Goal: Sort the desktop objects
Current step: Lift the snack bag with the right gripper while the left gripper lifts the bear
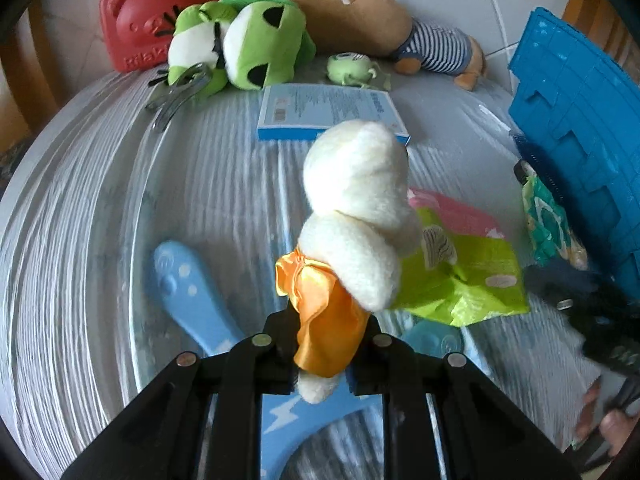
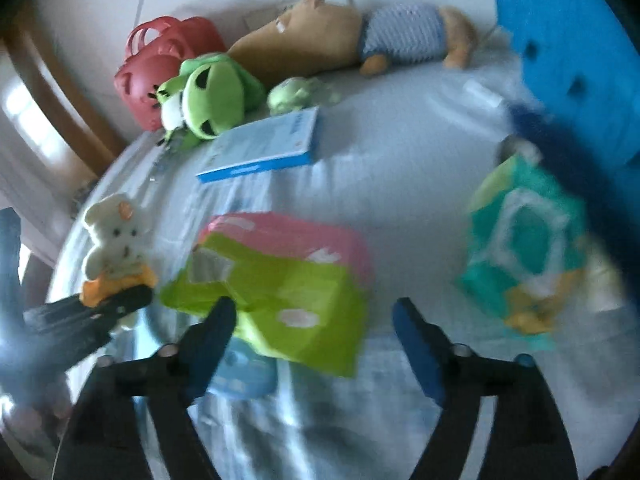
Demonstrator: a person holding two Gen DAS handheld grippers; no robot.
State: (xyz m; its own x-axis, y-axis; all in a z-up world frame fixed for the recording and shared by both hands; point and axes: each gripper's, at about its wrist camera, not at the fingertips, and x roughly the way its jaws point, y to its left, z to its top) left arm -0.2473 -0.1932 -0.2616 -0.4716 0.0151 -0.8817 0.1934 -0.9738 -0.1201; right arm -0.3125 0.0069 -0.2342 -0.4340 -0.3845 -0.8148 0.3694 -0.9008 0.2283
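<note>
My left gripper (image 1: 326, 344) is shut on a small white plush bear (image 1: 356, 208) in an orange satin skirt and holds it up above the table; the bear also shows at the left of the right wrist view (image 2: 116, 236). My right gripper (image 2: 312, 316) is open and empty, its fingers on either side of the near edge of a lime-green packet (image 2: 288, 300) that lies on a pink packet (image 2: 296, 236). A teal snack bag (image 2: 524, 252) lies to its right.
At the back lie a green frog plush (image 1: 256, 44), a brown plush in a striped shirt (image 1: 376, 20), a small green monster toy (image 1: 352, 68), a red bear-shaped bag (image 1: 148, 12) and a blue-edged booklet (image 1: 328, 112). A blue crate (image 1: 580, 120) stands right. A light-blue paddle (image 1: 188, 292) lies near.
</note>
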